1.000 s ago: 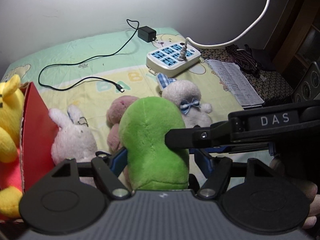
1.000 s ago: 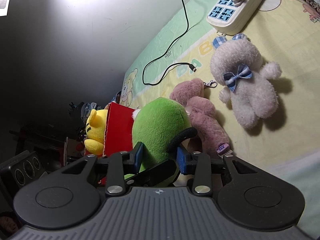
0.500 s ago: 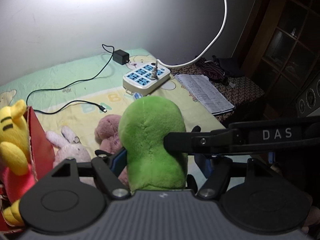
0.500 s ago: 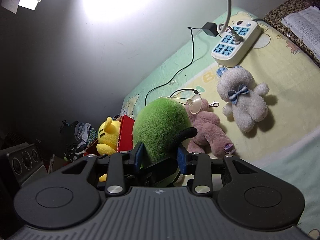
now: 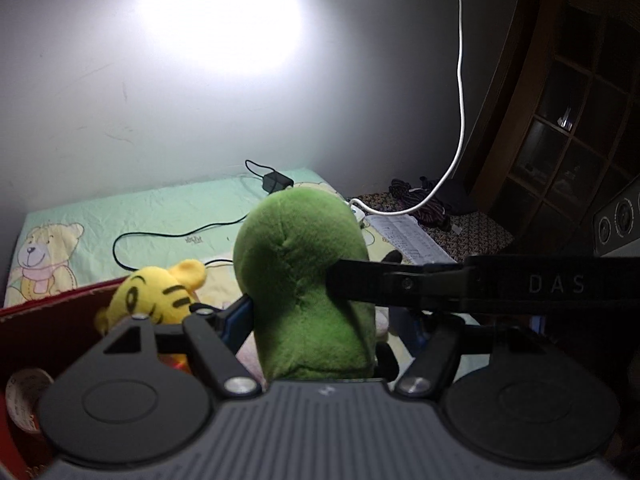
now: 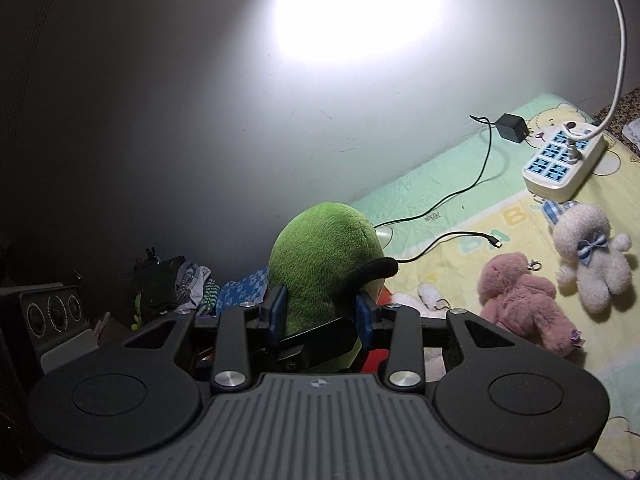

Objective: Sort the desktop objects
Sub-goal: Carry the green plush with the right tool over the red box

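Green plush toy (image 5: pixel 304 280) sits upright between the two blue pads of the left tool (image 5: pixel 320 316), which pinches it at the sides. The right tool (image 6: pixel 320 308) pinches the same toy (image 6: pixel 320 264) as well, its blue pads pressed against the green fur on both flanks. In the left wrist view, a black finger of the right tool, marked "DAS", reaches in from the right and touches the side of the toy. The toy is held up off the bed, above the near edge of a red box (image 5: pixel 48 320).

A yellow striped tiger toy (image 5: pixel 156 296) lies inside the red box, just beside the green toy on its left. The bed carries a sheet printed with cartoon bears (image 5: pixel 168 216). On it, in the right wrist view, a pink bear (image 6: pixel 524 300) lies near a white bear with a blue bow tie (image 6: pixel 588 256), the two close but apart. Further back stands a white power strip with blue sockets (image 6: pixel 560 164), with a white cable (image 6: pixel 618 52) plugged into it and rising out of view. A black charger (image 6: pixel 512 128) lies beside the strip, and its thin black cord (image 6: pixel 456 192) trails across the sheet toward the green toy. A bright patch of light glares on the grey wall (image 6: pixel 200 120) behind
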The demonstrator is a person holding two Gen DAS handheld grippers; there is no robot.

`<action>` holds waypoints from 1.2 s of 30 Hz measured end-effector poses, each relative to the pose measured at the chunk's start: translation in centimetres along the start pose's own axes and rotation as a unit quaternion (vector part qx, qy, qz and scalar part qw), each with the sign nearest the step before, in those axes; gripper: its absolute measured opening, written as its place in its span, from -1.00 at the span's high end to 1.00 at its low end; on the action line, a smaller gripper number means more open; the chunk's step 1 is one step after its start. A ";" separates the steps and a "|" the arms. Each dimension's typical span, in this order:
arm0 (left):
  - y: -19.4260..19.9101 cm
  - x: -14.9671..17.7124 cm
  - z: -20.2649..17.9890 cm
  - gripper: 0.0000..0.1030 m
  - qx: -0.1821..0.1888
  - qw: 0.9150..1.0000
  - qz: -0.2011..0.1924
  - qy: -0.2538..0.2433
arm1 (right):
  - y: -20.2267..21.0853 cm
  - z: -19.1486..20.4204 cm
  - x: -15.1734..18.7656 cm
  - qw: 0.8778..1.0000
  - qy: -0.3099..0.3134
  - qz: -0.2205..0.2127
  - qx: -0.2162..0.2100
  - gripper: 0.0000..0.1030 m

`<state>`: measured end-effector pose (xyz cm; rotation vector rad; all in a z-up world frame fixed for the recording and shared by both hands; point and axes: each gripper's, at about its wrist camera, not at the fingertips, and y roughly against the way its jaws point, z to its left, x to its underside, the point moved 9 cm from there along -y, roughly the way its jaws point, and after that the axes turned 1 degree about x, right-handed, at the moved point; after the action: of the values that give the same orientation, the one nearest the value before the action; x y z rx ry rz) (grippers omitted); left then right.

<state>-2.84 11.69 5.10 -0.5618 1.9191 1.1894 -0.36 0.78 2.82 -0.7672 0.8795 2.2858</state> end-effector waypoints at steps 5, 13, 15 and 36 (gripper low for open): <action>2.7 -0.3 3.0 -0.39 -0.020 1.000 -0.018 0.003 | -2.1 3.3 0.4 1.000 0.020 0.001 -0.021 0.26; 4.7 1.3 8.4 -0.39 -0.056 0.998 -0.013 0.037 | -6.8 6.5 2.5 0.997 0.047 0.046 -0.042 0.26; 4.9 1.9 9.8 -0.40 -0.067 0.997 -0.009 0.047 | -7.9 7.2 3.2 0.996 0.050 0.061 -0.048 0.26; 0.3 8.9 17.1 -0.39 -0.082 0.986 0.095 0.108 | -15.9 7.1 9.0 0.980 0.134 0.148 -0.001 0.27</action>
<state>-1.62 27.28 -6.13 -0.6276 2.1072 1.4697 2.10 18.52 -5.20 -1.0213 1.1819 2.4755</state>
